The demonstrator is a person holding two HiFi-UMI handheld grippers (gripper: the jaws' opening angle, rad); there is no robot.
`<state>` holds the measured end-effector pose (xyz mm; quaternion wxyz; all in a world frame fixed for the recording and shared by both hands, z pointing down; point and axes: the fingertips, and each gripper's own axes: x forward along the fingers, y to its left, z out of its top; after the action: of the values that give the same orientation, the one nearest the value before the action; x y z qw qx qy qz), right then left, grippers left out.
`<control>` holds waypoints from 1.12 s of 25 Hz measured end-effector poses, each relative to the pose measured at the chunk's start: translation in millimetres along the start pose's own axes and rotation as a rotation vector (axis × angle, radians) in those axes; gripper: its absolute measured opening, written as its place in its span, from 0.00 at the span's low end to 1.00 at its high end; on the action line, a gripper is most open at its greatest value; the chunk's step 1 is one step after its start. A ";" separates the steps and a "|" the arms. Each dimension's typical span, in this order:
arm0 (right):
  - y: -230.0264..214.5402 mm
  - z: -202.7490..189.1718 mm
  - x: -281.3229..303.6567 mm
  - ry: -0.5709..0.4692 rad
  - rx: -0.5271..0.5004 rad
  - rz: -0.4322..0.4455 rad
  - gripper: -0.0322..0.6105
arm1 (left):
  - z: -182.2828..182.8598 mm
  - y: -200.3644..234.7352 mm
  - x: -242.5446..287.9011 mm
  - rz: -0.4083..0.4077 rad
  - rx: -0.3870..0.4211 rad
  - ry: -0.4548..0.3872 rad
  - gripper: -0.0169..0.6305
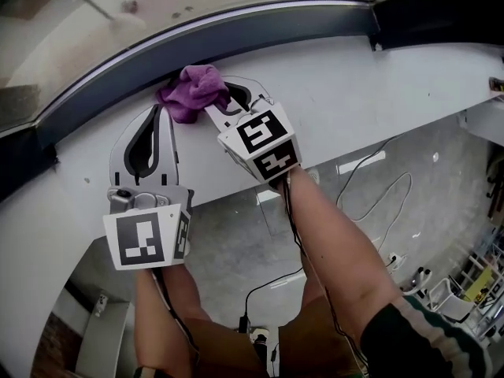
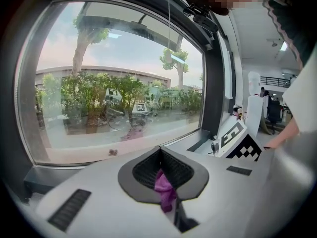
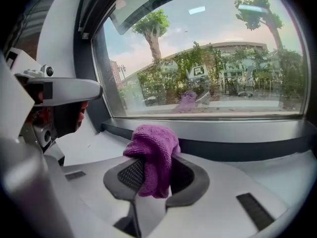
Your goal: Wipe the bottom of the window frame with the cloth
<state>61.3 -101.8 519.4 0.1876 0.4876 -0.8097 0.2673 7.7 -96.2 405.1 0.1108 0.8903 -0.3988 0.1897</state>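
A purple knitted cloth (image 1: 193, 91) is bunched on the white sill (image 1: 354, 77), up against the dark bottom rail of the window frame (image 1: 236, 38). My right gripper (image 1: 224, 94) is shut on the cloth, which bulges up over the jaws in the right gripper view (image 3: 153, 155), a short way from the frame rail (image 3: 237, 145). My left gripper (image 1: 161, 113) lies on the sill just left of the cloth. Its jaws are closed, and a thin purple corner of the cloth (image 2: 165, 188) shows pinched between them.
The glass pane (image 1: 157, 6) lies beyond the frame. The sill's near edge drops to a grey floor with cables (image 1: 378, 179) and a wire rack (image 1: 472, 290) at the lower right. The right gripper's marker cube (image 2: 237, 140) stands close to the left gripper.
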 end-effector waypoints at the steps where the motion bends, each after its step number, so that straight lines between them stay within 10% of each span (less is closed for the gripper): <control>1: -6.3 -1.3 -5.2 -0.001 0.002 -0.005 0.22 | 1.0 -6.8 4.7 -0.003 -0.002 0.000 0.04; 28: -157.4 -34.5 -102.6 -0.005 0.032 -0.152 0.22 | 23.9 -154.8 104.5 -0.174 0.040 -0.016 0.04</control>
<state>249.5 -69.9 527.9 0.1974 0.5515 -0.7662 0.2641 193.9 -72.6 420.9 0.1060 0.9252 -0.3167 0.1800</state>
